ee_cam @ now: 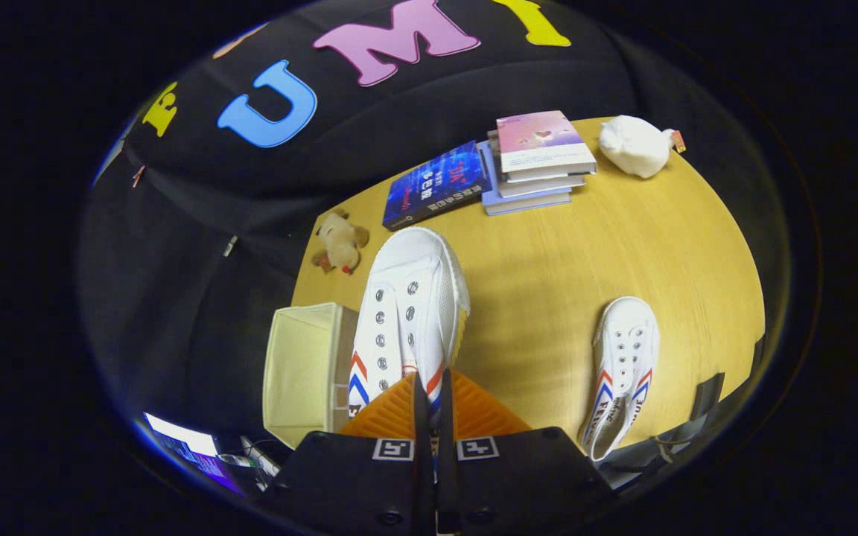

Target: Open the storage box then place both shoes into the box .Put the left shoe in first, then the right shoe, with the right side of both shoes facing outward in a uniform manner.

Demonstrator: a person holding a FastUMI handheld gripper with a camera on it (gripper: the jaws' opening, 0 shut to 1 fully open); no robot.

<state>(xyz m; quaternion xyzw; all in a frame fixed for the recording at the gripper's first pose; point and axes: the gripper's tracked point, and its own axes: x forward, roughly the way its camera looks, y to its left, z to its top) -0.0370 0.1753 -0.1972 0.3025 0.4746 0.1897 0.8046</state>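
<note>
While the claw (429, 417) is clamped on the heel of one shoe (407, 313), lifted toe-forward, the open box (302, 368) sits just left of it at the counter's (548, 298) near-left edge. The lift should swing left and lower squarely into the opening, its right side outward. Right of this, the other shoe (623, 365) lies flat.

On my wooden table (548, 298), a pile of books (537, 164) anchors things: blue book (436, 184) just beside it, white plush (634, 145) near its other side, tan plush toy (339, 242) beyond the blue book.
</note>
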